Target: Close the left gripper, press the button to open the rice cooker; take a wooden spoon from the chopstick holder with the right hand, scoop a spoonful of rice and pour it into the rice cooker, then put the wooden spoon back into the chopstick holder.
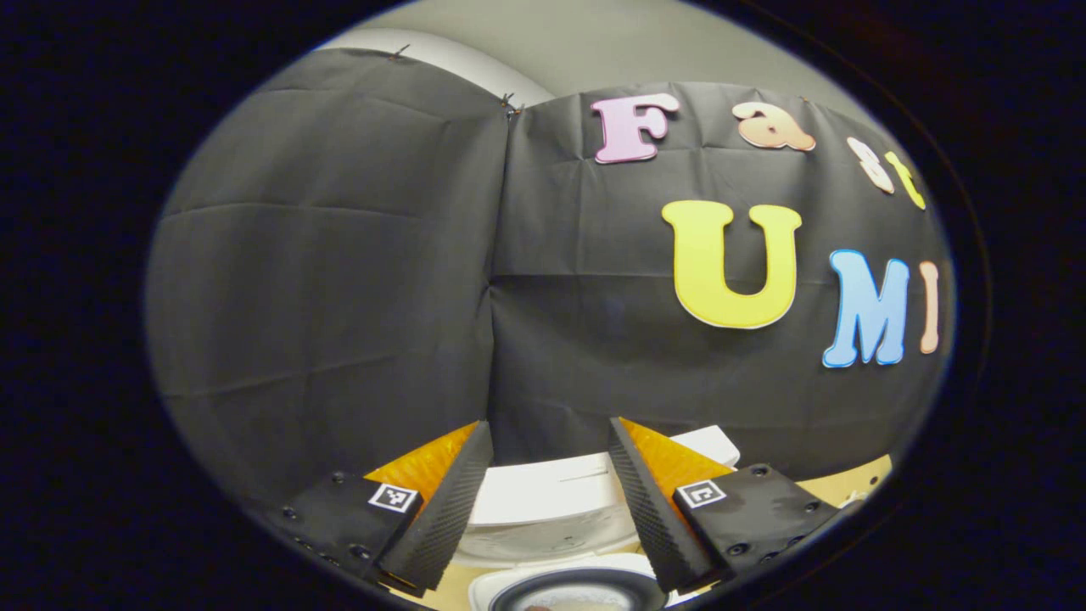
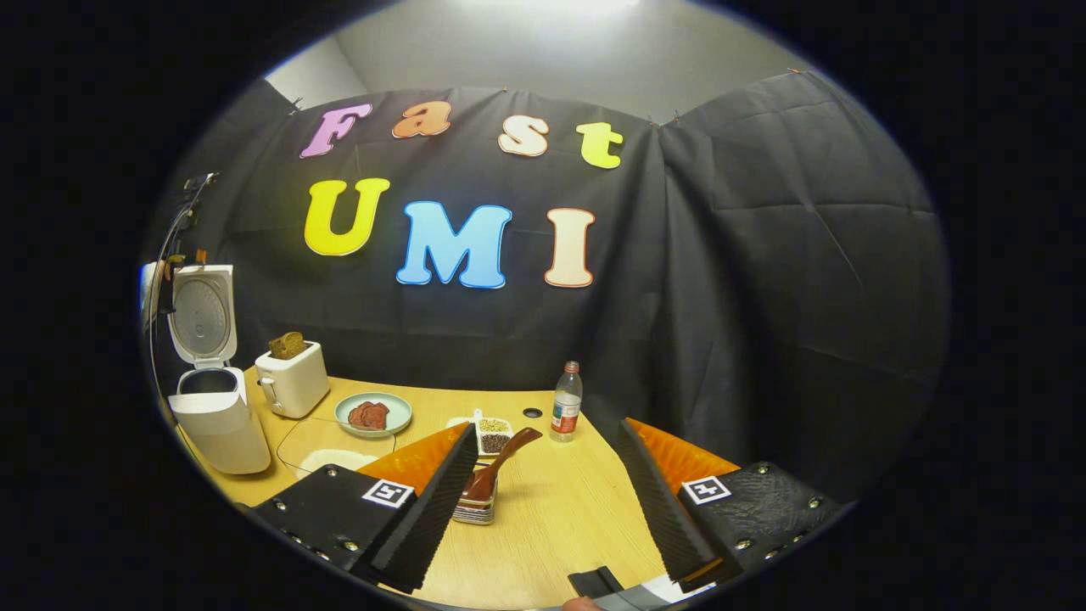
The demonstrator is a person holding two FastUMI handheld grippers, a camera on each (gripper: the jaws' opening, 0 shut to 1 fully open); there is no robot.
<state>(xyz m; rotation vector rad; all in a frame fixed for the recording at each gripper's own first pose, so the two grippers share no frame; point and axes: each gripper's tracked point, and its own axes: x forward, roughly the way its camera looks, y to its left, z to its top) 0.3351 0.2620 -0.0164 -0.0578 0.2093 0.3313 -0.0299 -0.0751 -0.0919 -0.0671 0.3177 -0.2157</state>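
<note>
Right gripper view looks across the pale wooden table (image 2: 560, 509) from its near edge. At far left stands the white rice cooker (image 2: 212, 416) with its lid already swung up, so the button step appears done. The job in hand looks like fetching the spoon. The dark brown wooden spoon (image 2: 496, 467) leans in a small striped chopstick holder (image 2: 477, 507), just ahead of the right gripper (image 2: 543, 496), slightly left of centre between its fingers. That gripper stands wide apart and holds nothing. Its next move calls for easing forward and a little left, then pinching the handle above the holder.

Beyond the holder sits a small white divided dish of grains (image 2: 492, 434), which I judge to be the rice supply. A green plate with reddish slices (image 2: 373, 413), a white toaster with bread (image 2: 291, 379) and a clear plastic bottle (image 2: 566, 403) stand farther back. Black cloth walls the booth.

In the left gripper view, the left gripper (image 1: 547, 492) hangs spread and empty, close above the cooker's open pot.
</note>
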